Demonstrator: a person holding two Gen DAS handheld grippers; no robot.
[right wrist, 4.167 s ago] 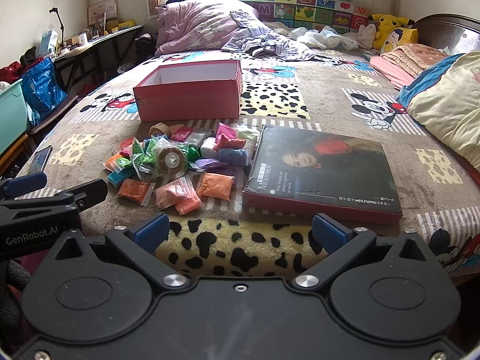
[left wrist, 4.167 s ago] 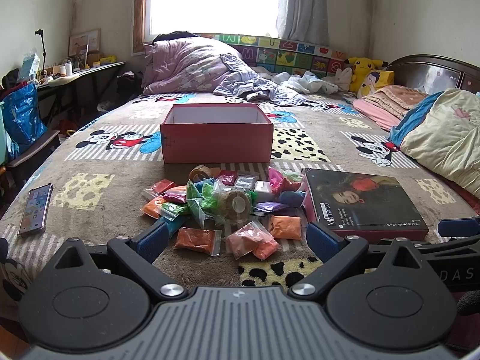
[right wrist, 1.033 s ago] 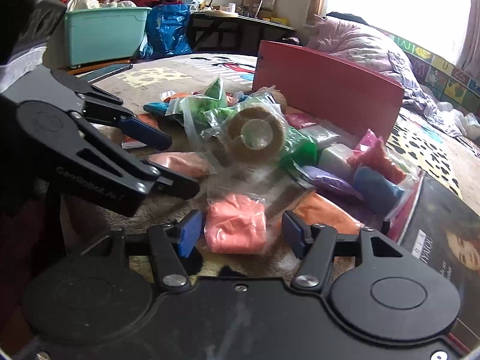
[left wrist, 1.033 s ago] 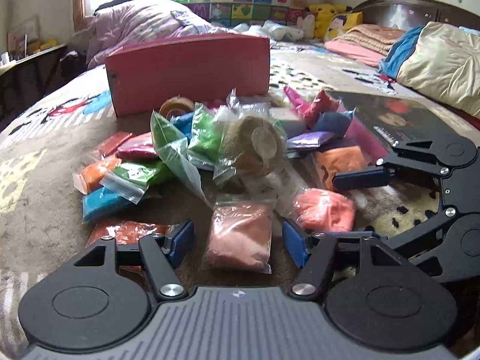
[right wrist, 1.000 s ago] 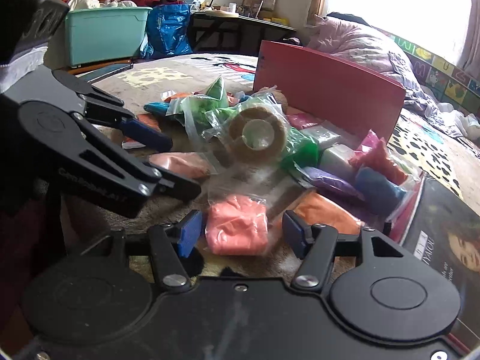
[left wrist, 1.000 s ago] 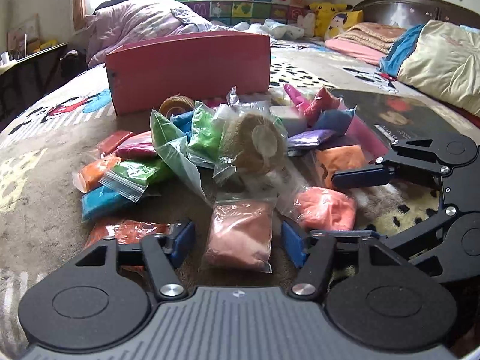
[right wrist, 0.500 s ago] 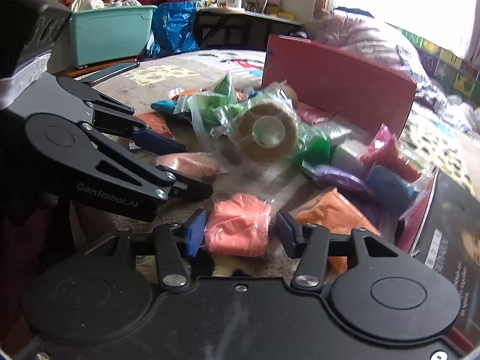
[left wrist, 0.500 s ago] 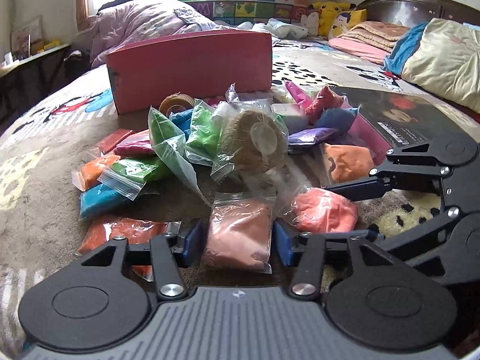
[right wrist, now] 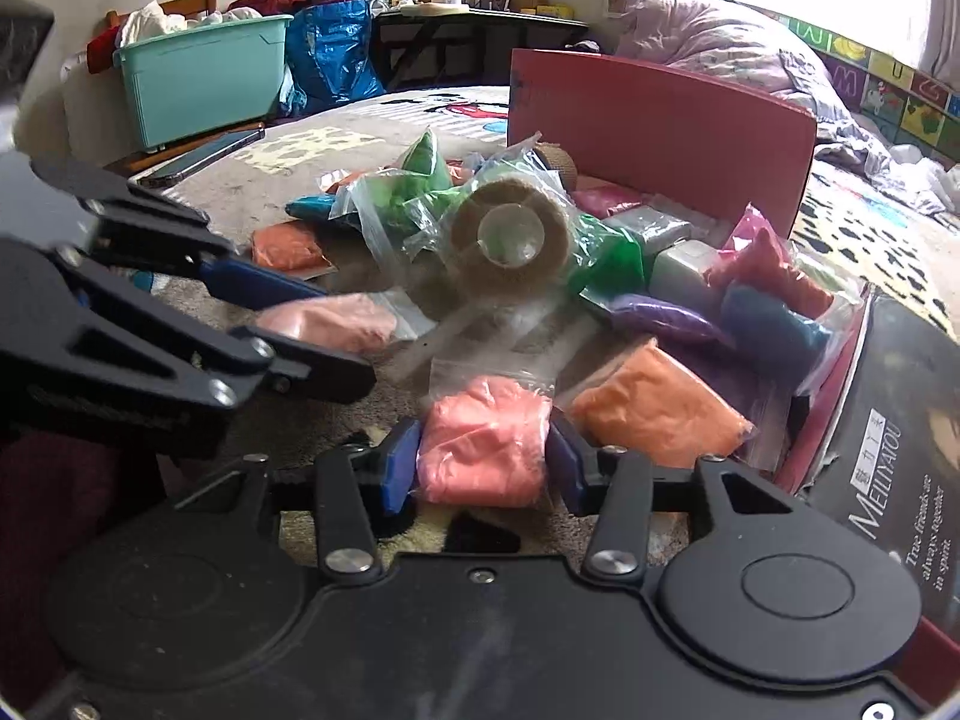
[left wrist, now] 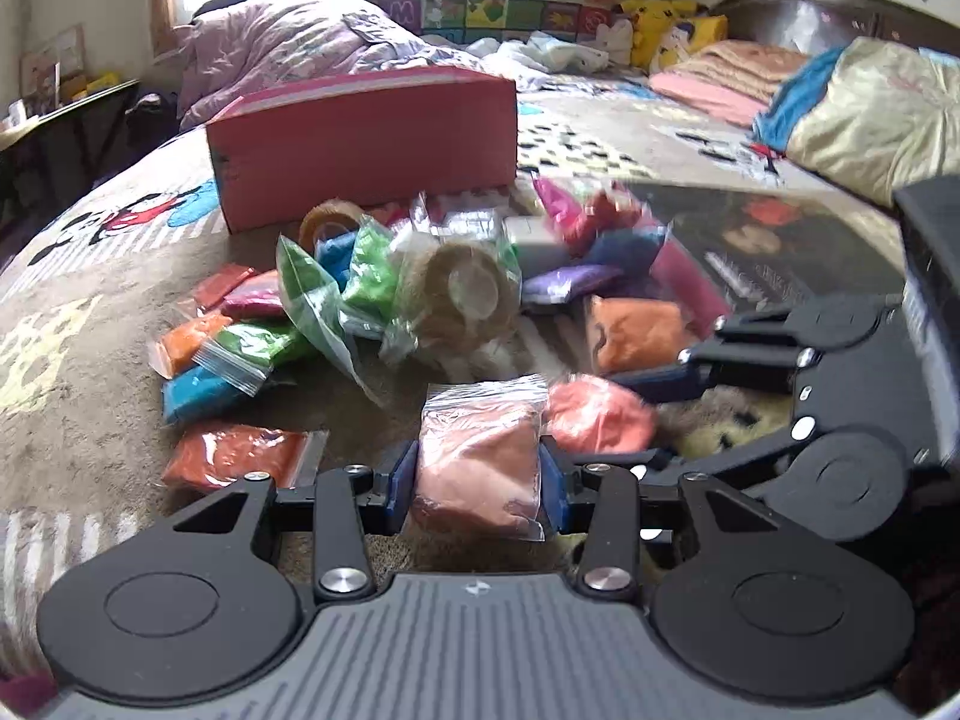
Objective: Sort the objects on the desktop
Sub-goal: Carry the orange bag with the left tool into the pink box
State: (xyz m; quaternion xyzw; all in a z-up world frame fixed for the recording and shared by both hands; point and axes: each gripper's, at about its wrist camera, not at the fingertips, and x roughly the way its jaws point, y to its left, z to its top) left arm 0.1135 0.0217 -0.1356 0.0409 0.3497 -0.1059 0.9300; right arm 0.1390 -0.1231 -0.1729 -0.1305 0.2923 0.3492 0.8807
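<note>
A heap of small zip bags of coloured clay lies on the bed blanket in front of a pink open box (left wrist: 366, 138). My left gripper (left wrist: 477, 480) is shut on a pale pink clay bag (left wrist: 477, 462). My right gripper (right wrist: 483, 468) is shut on a salmon clay bag (right wrist: 486, 450); that bag also shows in the left wrist view (left wrist: 600, 414). A bagged tape roll (left wrist: 462, 294) tops the heap. The two grippers sit side by side, low over the blanket.
A dark book (right wrist: 900, 480) lies right of the heap. An orange bag (right wrist: 654, 414), a red-orange bag (left wrist: 234, 456) and a blue bag (left wrist: 198, 390) lie close by. A phone (right wrist: 204, 156) lies near the bed's left edge. A teal bin (right wrist: 204, 78) stands beyond.
Both grippers' jaws have closed from open around their bags to shut on them. Both have shifted slightly forward; the bags look a little raised.
</note>
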